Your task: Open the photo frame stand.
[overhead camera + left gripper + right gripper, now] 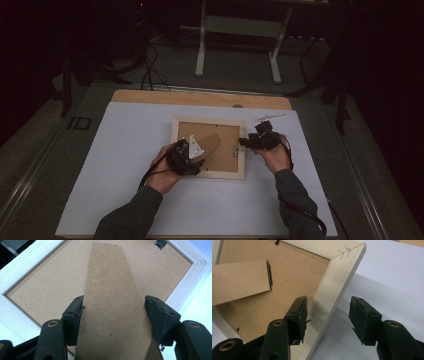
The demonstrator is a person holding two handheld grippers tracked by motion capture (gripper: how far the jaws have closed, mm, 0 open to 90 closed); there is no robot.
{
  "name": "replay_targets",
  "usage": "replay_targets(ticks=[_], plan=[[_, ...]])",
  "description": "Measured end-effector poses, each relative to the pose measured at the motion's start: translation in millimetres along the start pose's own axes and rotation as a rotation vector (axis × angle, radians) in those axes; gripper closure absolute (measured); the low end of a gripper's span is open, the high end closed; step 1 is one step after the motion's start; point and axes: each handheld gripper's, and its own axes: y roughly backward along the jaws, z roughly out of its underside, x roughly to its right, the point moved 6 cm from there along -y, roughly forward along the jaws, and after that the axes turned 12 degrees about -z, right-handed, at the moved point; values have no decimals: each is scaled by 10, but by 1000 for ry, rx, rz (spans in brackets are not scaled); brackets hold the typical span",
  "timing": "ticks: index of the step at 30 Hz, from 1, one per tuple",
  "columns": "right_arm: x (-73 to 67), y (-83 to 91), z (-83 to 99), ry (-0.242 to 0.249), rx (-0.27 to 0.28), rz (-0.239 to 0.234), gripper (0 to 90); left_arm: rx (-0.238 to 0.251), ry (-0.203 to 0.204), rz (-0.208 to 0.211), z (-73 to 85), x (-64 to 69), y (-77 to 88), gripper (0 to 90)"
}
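A pale wooden picture frame (210,120) lies face down on the white table cover, its brown backing board (45,290) facing up. A cardboard stand (112,302) is hinged to the backing and lifted away from it. My left gripper (113,312) is shut on the stand, one jaw pressing each long edge. In the high view the left gripper (186,157) sits over the frame's lower left. My right gripper (328,312) is open and straddles the frame's side rail (337,282), one jaw inside over the backing, the other outside and apart from it. In the high view the right gripper (252,141) is at the frame's right edge.
The white cover (130,165) spreads over a wooden tabletop (200,97) that shows at the back. A small white object (270,118) lies behind the right gripper. A dark hinge (269,273) joins the stand to the backing. A white desk frame (240,30) stands on the floor beyond.
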Motion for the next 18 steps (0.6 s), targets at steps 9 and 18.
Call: replay_targets(ticks=[9, 18], plan=[[7, -34, -7, -35, 5, -44, 469, 13, -16, -13, 2, 10, 19, 381], [-10, -80, -59, -64, 13, -69, 468, 35, -48, -39, -7, 35, 57, 381]])
